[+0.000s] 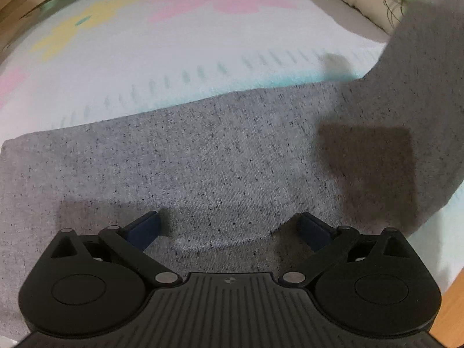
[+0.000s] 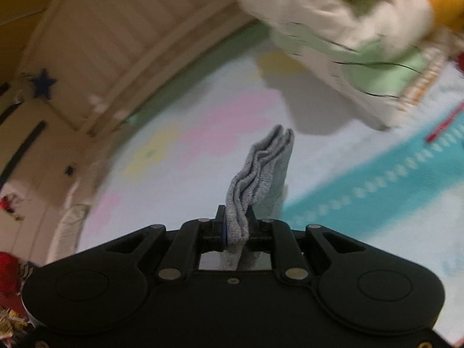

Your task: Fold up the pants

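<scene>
L hand-held gripper (image 1: 229,226) hovers low over the grey pants (image 1: 203,156), jaws spread wide w/ nothing between them; blue pads (image 1: 145,227) just above the fabric, can't tell if touching. Pants lie flat on a pastel bedsheet (image 1: 174,43) w/ pink/yellow shapes & a teal band. On the R side of the L wrist view one part of the pants rises off the sheet and runs out of frame at top R, blurred; its dark shadow falls on the flat part. Lower portion of the pants hidden behind the gripper body.

R hand-held gripper (image 2: 236,226) is clamped tight on a bunched edge of the pants (image 2: 261,171): several stacked grey layers stick up past the fingers, more fabric shows through the opening behind them. The rest of the garment is out of this view.

R wrist view heavily motion-blurred. A cream/green pillow (image 2: 348,43) lies at the top R of the sheet, details smeared. Wooden bed frame (image 2: 116,58) behind; blue star (image 2: 43,84) on the wall at L. Red items at far L edge too blurred to ID.
</scene>
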A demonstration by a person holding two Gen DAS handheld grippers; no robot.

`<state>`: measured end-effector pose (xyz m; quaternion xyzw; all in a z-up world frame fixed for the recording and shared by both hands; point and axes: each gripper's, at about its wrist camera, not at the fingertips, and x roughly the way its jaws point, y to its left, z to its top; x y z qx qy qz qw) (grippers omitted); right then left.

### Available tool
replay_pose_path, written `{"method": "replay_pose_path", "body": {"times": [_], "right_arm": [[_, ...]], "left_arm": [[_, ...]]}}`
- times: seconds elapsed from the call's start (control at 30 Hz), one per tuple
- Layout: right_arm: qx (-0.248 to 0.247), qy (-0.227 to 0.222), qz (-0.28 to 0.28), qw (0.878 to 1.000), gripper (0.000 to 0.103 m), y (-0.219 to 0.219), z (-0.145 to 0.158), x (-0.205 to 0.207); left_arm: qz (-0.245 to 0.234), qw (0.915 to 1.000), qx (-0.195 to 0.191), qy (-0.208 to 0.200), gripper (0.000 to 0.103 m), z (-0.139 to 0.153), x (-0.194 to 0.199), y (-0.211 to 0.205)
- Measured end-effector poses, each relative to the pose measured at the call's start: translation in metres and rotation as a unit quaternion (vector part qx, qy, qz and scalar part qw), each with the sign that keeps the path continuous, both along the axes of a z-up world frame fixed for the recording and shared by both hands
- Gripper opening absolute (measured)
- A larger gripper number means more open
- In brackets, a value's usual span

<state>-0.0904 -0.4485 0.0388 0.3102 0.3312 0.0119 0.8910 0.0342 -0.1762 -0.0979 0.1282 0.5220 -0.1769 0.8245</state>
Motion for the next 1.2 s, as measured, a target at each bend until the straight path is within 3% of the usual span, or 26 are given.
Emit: {"method": "replay_pose_path", "body": {"times": [0.17,0.33,0.6,0.73,0.93,1.03,1.07,1.1,1.13,1.2], "right_arm": [[0.006,-0.026,0.054,0.998,0.021,0.050,0.016,0.019],[0.002,-0.027,0.114,0.993,0.021,0.111,0.011,0.050],[-0.040,0.031,0.201,0.978,0.021,0.204,-0.037,0.097],[-0.056,0.055,0.230,0.970,0.021,0.242,-0.063,0.106],[-0.094,0.067,0.274,0.955,0.023,0.293,-0.089,0.108],[-0.081,0.071,0.295,0.949,0.041,0.305,-0.096,0.105],[-0.071,0.065,0.295,0.951,0.058,0.306,-0.096,0.104],[-0.066,0.058,0.292,0.952,0.067,0.307,-0.094,0.104],[-0.064,0.047,0.288,0.954,0.085,0.305,-0.091,0.102],[-0.067,0.023,0.281,0.957,0.086,0.300,-0.084,0.098]], "left_arm": [[0.030,0.9990,-0.019,-0.026,0.102,0.029,0.006,0.034],[0.096,0.9928,-0.030,-0.065,0.102,0.059,0.017,0.099],[0.228,0.9690,-0.043,-0.086,0.102,0.070,0.027,0.217],[0.251,0.9637,-0.041,-0.081,0.102,0.067,0.032,0.239],[0.251,0.9633,-0.030,-0.090,0.102,0.071,0.022,0.251],[0.246,0.9645,-0.035,-0.089,0.102,0.066,0.021,0.256],[0.244,0.9650,-0.036,-0.089,0.102,0.065,0.020,0.258],[0.243,0.9653,-0.037,-0.089,0.102,0.065,0.019,0.258],[0.242,0.9653,-0.039,-0.089,0.102,0.064,0.019,0.258],[0.237,0.9667,-0.042,-0.087,0.102,0.063,0.020,0.255]]}}
